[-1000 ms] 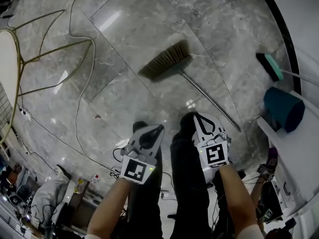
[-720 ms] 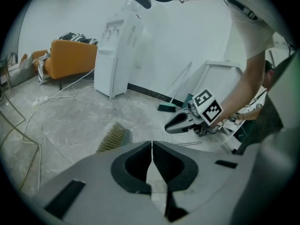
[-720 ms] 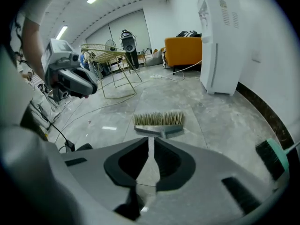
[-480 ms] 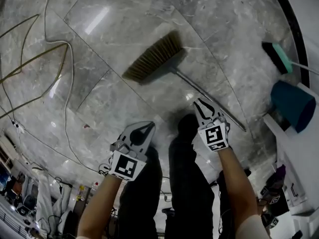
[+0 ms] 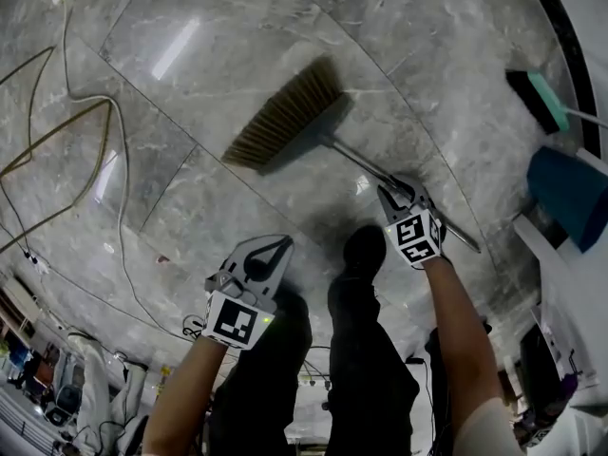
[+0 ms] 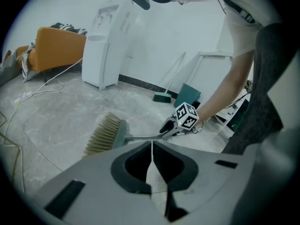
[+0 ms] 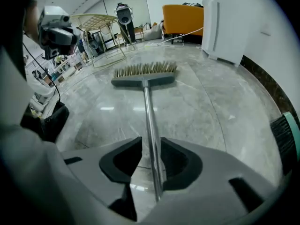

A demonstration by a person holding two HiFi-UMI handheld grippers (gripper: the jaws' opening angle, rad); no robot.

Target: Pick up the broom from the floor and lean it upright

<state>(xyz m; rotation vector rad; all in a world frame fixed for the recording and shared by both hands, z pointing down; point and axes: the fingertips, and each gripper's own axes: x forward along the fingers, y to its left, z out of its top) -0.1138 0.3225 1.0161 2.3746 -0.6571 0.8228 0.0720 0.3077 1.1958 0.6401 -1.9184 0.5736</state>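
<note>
The broom lies flat on the grey marble floor, its straw-coloured brush head at the upper left and its metal handle running down to the right. My right gripper is down over the handle's lower part. In the right gripper view the handle passes between the jaws of the right gripper, which have just been opening. A gap shows beside it, so the pads do not press on it. My left gripper hangs shut and empty, left of the handle; its jaws meet.
A second brush with a teal head and a teal dustpan lean at the right wall. Cables trail over the floor at the left. A white dispenser and an orange seat stand further off. The person's legs are between the grippers.
Both grippers have sunk toward the floor. The right one came down onto the broom handle and its jaws spread around it. The left stayed shut.
</note>
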